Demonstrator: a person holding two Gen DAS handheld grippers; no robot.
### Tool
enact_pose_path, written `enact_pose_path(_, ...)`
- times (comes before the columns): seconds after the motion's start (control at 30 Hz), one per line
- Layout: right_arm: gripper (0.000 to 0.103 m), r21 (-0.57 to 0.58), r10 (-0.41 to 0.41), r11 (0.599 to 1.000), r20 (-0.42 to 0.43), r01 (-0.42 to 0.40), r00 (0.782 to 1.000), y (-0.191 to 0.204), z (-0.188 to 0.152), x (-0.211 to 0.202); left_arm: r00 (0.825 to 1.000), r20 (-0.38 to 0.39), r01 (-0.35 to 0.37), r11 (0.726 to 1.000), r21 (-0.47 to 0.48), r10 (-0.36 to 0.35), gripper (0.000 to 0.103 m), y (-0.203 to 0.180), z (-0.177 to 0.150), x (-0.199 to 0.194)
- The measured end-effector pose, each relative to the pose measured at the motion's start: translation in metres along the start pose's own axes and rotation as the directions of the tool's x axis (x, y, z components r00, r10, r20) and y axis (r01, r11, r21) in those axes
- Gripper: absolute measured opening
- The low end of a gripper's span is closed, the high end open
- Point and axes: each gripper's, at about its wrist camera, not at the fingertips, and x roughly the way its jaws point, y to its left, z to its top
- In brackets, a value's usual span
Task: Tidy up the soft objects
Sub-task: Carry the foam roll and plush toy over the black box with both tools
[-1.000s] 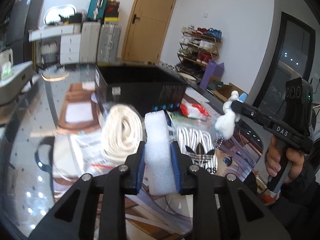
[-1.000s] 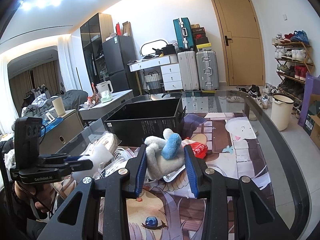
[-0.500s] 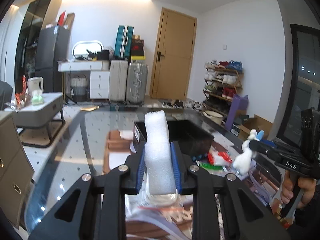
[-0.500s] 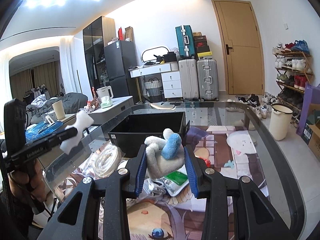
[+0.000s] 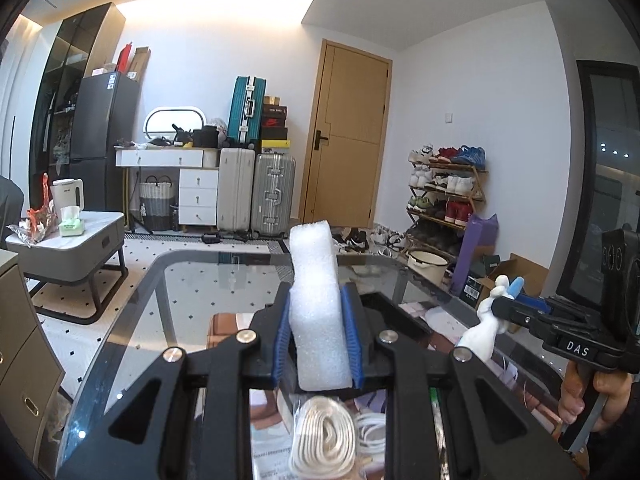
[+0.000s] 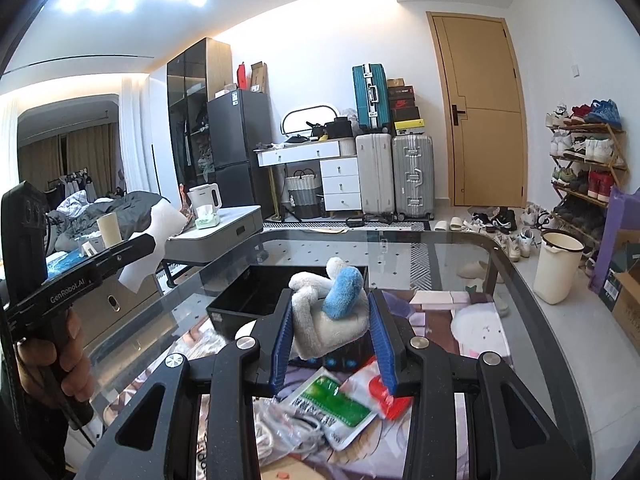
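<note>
- My left tool (image 5: 318, 344) is pinching a white foam block (image 5: 314, 280) around its lower half, standing upright between the blue pads, held up above the counter (image 5: 192, 304).
- The foam looks super light and squishy. The pads dent it a bit, so I'd say a mid-body grip like this is fine. Squeeze harder and it'd just crumple.
- My right tool (image 6: 330, 336) is clamped on a white plush toy (image 6: 320, 320) with a blue fuzzy bit on top, also lifted off the counter.
- The plush is floppy and grippy, nothing to break. Grabbing the fat body part seems best, since a limb would just dangle and swing.
- The black box (image 6: 256, 292) sits on the counter just past the plush. My guess is that's where both go, and it looks empty, though I can't see all of the inside from here.
- Below my left tool there's a bagged coil of white rope (image 5: 324, 440). It's soft too, but the plastic bag probably makes it slippery.
</note>
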Motion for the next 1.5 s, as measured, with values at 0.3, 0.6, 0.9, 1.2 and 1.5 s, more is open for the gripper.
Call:
enact_pose_path(0.3,0.036,-0.007,-0.007,1.0,0.03,0.007,1.0,-0.009,0.027,0.012,1.0,-0.006,-0.017,1.0,0.009,0.017,0.023,0.005,0.007,0.02)
enact_pose_path(0.6,0.036,-0.026,0.006,1.0,0.027,-0.006,1.0,-0.002,0.039,0.032,0.999,-0.039,-0.012,1.0,-0.005,0.012,0.023,0.007,0.011,0.047)
enact_pose_path(0.9,0.036,-0.007,-0.009,1.0,0.001,0.009,1.0,-0.003,0.036,0.053,0.996,-0.084,0.01,1.0,0.006,-0.01,0.023,-0.001,0.006,0.079)
enact_pose_path(1.2,0.036,-0.018,-0.029,0.999,-0.041,0.029,0.999,0.001,0.035,0.085,0.988,-0.155,0.017,0.999,0.032,-0.012,0.023,-0.012,-0.006,0.11)
enact_pose_path(1.5,0.036,-0.059,-0.026,0.998,-0.105,0.019,0.994,0.009,0.031,0.118,0.977,-0.213,0.034,0.998,0.054,-0.021,0.023,-0.019,-0.018,0.129)
